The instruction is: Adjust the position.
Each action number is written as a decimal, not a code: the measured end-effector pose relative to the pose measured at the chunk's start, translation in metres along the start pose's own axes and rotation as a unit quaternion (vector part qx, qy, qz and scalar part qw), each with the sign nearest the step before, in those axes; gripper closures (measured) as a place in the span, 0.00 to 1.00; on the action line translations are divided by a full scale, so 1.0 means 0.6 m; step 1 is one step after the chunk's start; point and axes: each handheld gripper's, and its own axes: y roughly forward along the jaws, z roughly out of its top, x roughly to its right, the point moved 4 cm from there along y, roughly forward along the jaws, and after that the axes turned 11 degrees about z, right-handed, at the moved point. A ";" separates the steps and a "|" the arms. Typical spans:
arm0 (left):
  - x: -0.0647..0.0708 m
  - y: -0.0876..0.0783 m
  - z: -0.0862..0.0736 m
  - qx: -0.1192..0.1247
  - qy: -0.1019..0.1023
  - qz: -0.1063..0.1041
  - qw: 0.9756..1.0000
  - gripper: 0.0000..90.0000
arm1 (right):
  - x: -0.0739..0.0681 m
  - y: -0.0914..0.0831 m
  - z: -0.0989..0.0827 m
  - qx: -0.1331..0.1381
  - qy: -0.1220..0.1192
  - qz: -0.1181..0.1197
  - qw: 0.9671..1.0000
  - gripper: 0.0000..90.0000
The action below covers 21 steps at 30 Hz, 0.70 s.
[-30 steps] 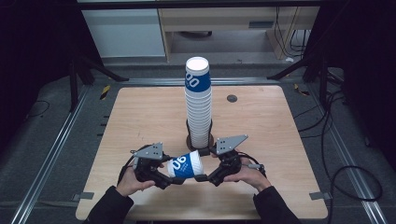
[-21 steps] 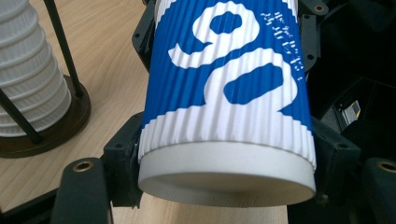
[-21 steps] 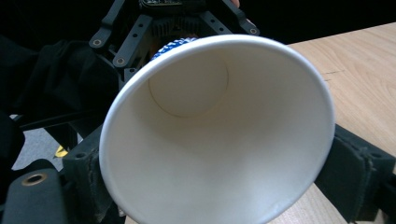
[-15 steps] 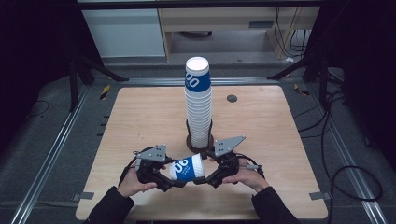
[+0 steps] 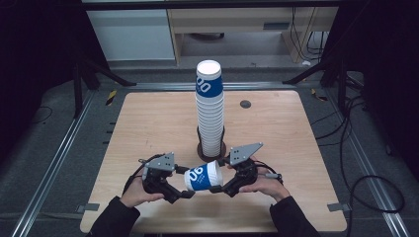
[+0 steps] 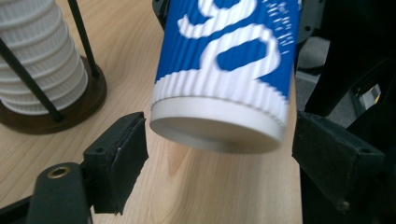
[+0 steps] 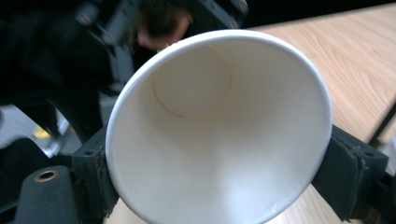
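A blue and white ribbed paper cup (image 5: 202, 176) hangs sideways just above the table's front. My right gripper (image 5: 220, 177) is shut on its open rim; in the right gripper view the white mouth of the cup (image 7: 219, 130) faces the camera with a jaw pressed on each side. My left gripper (image 5: 184, 183) stands open around the cup's base (image 6: 219, 126), with a small gap at each pad. Behind them, a tall stack of the same cups (image 5: 210, 108) rises upright from a dark round holder (image 5: 213, 149).
The wooden table (image 5: 148, 123) has a small dark round hole (image 5: 245, 103) at the back right. The holder's thin black rods (image 6: 84, 37) stand close to my left gripper. Cables and metal rails lie on the floor around the table.
The cup has drifted slightly right and toward the front edge, with both grippers following. The stack has not moved.
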 end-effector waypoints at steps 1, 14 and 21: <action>0.001 0.003 -0.002 -0.007 0.000 0.001 1.000 0.19 | 0.002 0.002 -0.003 -0.011 0.000 -0.005 1.000 0.17; 0.021 0.051 -0.023 -0.103 0.049 0.006 0.993 0.23 | -0.002 0.049 -0.024 -0.100 -0.010 0.010 0.995 0.17; 0.023 0.055 -0.024 -0.106 0.050 -0.002 0.993 0.30 | -0.005 0.054 -0.023 -0.110 -0.013 0.014 0.994 0.16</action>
